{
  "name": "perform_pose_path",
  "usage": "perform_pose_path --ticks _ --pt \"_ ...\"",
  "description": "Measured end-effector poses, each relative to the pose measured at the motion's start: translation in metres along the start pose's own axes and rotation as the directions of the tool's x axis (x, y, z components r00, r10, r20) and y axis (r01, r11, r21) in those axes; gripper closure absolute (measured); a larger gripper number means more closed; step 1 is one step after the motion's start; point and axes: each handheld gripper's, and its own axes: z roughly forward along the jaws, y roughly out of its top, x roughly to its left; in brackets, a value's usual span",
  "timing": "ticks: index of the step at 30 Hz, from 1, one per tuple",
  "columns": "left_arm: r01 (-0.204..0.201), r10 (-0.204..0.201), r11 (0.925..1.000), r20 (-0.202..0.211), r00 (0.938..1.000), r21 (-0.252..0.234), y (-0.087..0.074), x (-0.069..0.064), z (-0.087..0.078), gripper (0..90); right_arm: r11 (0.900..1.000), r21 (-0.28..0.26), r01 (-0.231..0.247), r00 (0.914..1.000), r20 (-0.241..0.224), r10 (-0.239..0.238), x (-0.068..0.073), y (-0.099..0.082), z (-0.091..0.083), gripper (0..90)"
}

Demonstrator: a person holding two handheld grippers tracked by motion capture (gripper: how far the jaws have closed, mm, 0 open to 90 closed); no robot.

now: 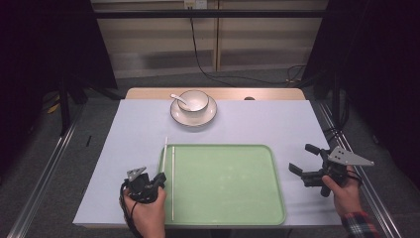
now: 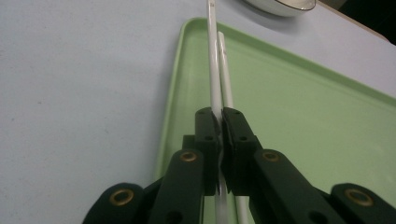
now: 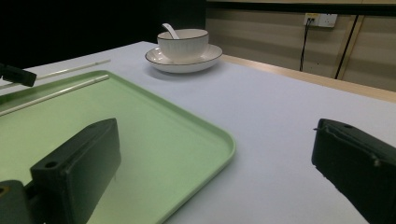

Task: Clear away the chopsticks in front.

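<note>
At about 7 o'clock on the smooth pale-blue tabletop (image 1: 124, 148), the left gripper (image 1: 159, 179), matte black with brass-ringed rivets, has its jaws pinched tight on a thin white chopstick (image 2: 214, 70), a slim glossy rod that runs off toward 12 o'clock along the left rim of the tray. A second thin white chopstick (image 1: 173, 181) lies flat just inside that rim, close beside the first and nearly parallel. The rounded-corner, pale green plastic tray (image 1: 228, 183) sits at the table's near centre, its surface smooth with a raised lip. At 12 o'clock stands a white, dark-rimmed ceramic bowl (image 1: 193, 100) on a matching saucer (image 1: 210, 115), a white spoon (image 1: 179, 99) resting in it. At 4 o'clock, beside the tray's right edge, the right gripper (image 1: 301, 158) hovers with its blocky black jaws spread wide, nothing between them.
</note>
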Motion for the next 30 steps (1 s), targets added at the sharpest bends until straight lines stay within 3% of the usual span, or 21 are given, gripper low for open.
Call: perform_pose_path --ticks 30 --pt "-0.014 0.014 0.9995 -0.005 0.9999 0.03 -0.013 -0.002 -0.005 85.8 0.9999 0.001 0.01 0.9999 0.002 -0.01 0.001 0.001 0.001 0.6"
